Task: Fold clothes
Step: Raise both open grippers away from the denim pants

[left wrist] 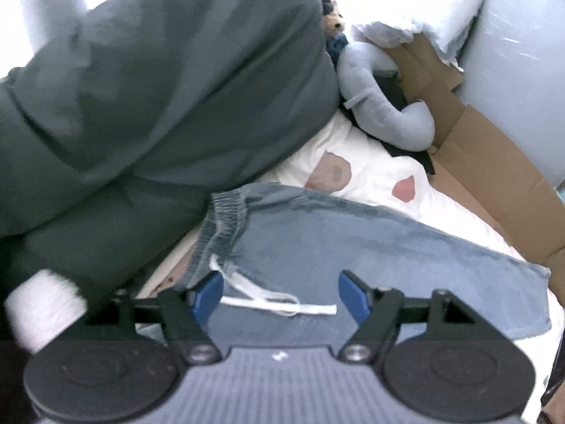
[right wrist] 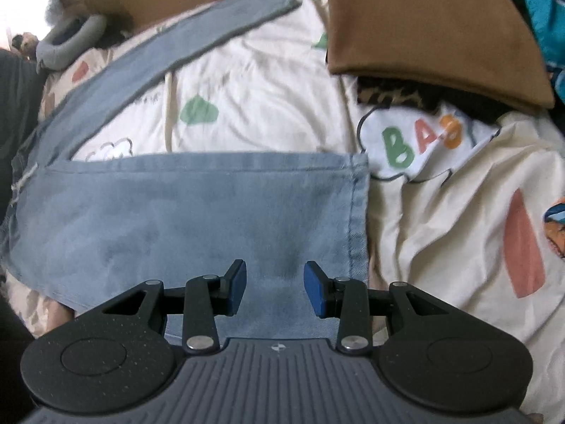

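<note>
Light blue denim pants [left wrist: 353, 243] lie spread on a white printed bedsheet [left wrist: 381, 176], with their elastic waistband and a white drawstring [left wrist: 279, 302] nearest the left gripper. My left gripper [left wrist: 280, 295] hangs above the waistband, open, with nothing between its blue pads. In the right wrist view one pant leg [right wrist: 190, 212] lies folded across and the other leg [right wrist: 197, 39] runs off to the upper left. My right gripper [right wrist: 275, 288] hovers over the folded leg, open, clear of the cloth.
A dark grey duvet or cushion [left wrist: 152, 106] rises at the left. A grey neck pillow [left wrist: 381, 106] and cardboard [left wrist: 476, 162] lie behind the pants. A folded brown garment [right wrist: 430, 24] sits on the sheet [right wrist: 441, 212] at the upper right, over a leopard-print piece [right wrist: 388, 93].
</note>
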The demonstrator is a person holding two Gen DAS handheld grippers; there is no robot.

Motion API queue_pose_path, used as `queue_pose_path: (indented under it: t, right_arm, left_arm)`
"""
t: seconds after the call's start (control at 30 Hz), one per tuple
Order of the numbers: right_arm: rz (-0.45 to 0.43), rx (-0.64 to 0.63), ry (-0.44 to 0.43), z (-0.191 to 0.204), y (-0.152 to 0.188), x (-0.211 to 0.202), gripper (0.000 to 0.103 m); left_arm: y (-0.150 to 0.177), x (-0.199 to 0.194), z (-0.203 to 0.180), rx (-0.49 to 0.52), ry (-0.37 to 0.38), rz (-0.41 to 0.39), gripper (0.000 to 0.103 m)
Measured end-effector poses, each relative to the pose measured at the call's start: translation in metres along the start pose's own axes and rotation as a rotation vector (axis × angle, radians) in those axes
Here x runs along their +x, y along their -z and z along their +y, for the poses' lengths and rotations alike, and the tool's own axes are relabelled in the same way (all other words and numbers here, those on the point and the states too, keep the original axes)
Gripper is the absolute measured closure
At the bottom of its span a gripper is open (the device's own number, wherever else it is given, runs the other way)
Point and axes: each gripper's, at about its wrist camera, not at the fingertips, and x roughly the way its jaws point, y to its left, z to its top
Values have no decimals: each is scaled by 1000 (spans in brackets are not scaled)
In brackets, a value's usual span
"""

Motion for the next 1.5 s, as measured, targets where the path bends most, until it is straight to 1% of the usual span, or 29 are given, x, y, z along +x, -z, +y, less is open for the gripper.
queue_pose_path:
  t: [0.3,0.5,0.6,0.67,0.8,0.87,0.93,1.03,1.17,1.23,1.3,1.33,1.4,1.5]
  right_arm:
    - [-90,-4,2,-10,-5,-56,60]
    - [-112,21,-7,-24,5,-97,60]
    - [-125,49,-8,-32,11,-115,59]
    - [-128,55,-9,-36,14,-124,59]
    - [-131,58,-11,-44,19,-135,59]
    - [-126,75,-19,-49,23,-137,59]
    - [-118,95,-36,-53,27,-137,59]
    - [-97,119,-69,-56,36,-132,59]
    - [-52,176,-124,-61,48,-114,59]
    - [-31,202,-143,-63,55,-104,57]
    - [-12,222,-145,-65,61,-93,46]
    - [-8,225,-141,-65,63,-88,44]
    - [-6,224,-131,-65,66,-80,43]
    - [22,232,-154,-66,67,-66,43]
  left_arm:
    - [19,-67,17,-59,-13,-35,28]
    - [39,-105,24,-81,17,-57,25]
    - [53,-117,30,-89,23,-65,24]
    - [65,-123,35,-112,43,-72,23]
    - [100,-121,49,-243,94,-66,22]
    - [119,-115,52,-281,101,-47,22]
    - [136,-110,53,-288,86,-33,22]
    - [158,-103,54,-310,85,-12,22]
    - [184,-94,50,-282,78,9,22]
    - [194,-87,50,-286,79,24,22]
    - [203,-79,51,-317,82,38,22]
    - [207,-74,52,-331,81,44,22]
    - [217,-65,52,-344,79,61,22]
    - [230,-50,47,-329,81,93,22]
